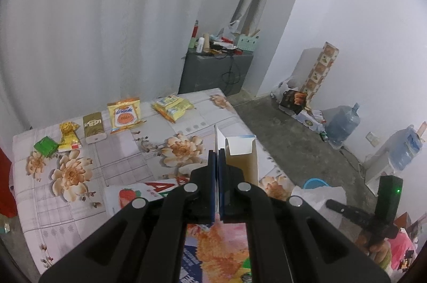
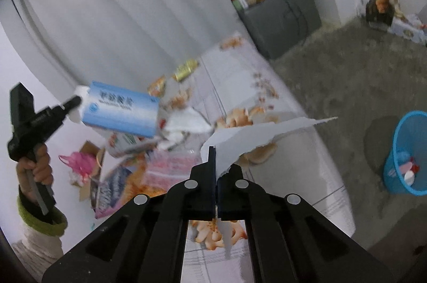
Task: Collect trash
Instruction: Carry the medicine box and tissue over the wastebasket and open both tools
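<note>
Open blue-white carton [image 2: 120, 109] clamped by left tool [image 1: 216, 157], held above floral table [image 1: 112, 160], long axis roughly level. Torn paper [image 2: 256, 136] pinched in right tool [image 2: 216, 163]. Blue bin [image 2: 408, 152] on floor, scraps inside.

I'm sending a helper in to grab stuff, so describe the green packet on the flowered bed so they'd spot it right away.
Find the bed with the flowered cover by the white curtain; a row of wrappers lies along its far edge. The green packet is the last at the left end, beside a crumpled gold wrapper. It is the only green one, small and square; the others are gold, yellow or orange.
</note>
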`<action>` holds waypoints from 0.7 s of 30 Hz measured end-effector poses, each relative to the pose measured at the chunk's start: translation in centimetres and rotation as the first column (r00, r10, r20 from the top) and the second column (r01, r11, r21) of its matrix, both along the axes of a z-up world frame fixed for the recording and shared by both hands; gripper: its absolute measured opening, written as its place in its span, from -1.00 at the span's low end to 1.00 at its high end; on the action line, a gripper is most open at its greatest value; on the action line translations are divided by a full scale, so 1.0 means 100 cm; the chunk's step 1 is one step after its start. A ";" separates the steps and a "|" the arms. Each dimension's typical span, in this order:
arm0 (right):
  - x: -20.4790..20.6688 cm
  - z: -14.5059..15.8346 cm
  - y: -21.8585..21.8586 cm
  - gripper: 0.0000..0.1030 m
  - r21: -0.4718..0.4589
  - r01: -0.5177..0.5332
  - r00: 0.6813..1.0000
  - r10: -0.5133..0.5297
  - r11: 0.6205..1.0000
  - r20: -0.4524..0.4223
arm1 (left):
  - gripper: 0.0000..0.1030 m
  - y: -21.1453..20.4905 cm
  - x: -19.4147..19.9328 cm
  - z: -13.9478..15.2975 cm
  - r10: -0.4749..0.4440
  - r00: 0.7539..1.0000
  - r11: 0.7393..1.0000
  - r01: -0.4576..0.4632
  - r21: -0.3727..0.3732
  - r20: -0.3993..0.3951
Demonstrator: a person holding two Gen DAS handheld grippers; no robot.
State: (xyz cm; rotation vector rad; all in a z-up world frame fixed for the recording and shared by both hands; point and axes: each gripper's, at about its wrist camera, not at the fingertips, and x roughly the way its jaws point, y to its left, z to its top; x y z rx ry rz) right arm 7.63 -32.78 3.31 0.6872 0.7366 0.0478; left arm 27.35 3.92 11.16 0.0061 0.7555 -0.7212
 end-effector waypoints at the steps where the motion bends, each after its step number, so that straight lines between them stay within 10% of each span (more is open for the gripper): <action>1: -0.005 0.003 -0.004 -1.00 0.006 0.012 1.000 -0.012 1.000 0.014 | -0.98 -0.002 -0.003 0.004 -0.007 1.000 1.000 0.007 -0.004 0.003; 9: -0.051 0.012 -0.045 -1.00 0.069 0.150 0.984 -0.156 0.986 0.087 | -0.98 -0.043 -0.040 0.033 -0.121 0.992 0.992 0.122 -0.021 0.048; 21: -0.137 -0.016 -0.135 -1.00 0.184 0.405 0.899 -0.427 0.896 0.097 | -0.98 -0.211 -0.101 0.026 -0.391 0.920 0.919 0.389 0.065 0.020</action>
